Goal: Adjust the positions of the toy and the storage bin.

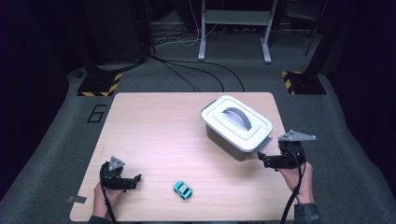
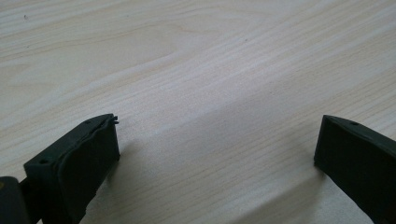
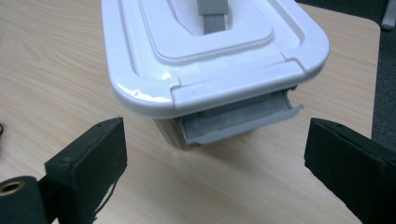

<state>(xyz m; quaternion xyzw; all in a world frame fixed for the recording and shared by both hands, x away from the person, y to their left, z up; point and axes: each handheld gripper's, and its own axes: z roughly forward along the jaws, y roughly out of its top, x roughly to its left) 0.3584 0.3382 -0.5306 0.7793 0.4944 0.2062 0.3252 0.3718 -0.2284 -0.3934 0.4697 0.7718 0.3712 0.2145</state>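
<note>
Box (image 1: 236,127) still lidded at 2 o'clock on tabletop (image 1: 154,130), latch (image 3: 238,119) flipped out.
Right gripper (image 3: 215,154) fingers apart, just short of latch; left gripper (image 2: 217,154) fingers apart, idle. Lid removal not started.

A black "6" on the grey floor mat (image 1: 56,135), left of the table (image 1: 154,135)

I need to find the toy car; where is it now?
In the high view, the car sits near the table's front edge, between the grippers, closer to the left gripper.
</note>
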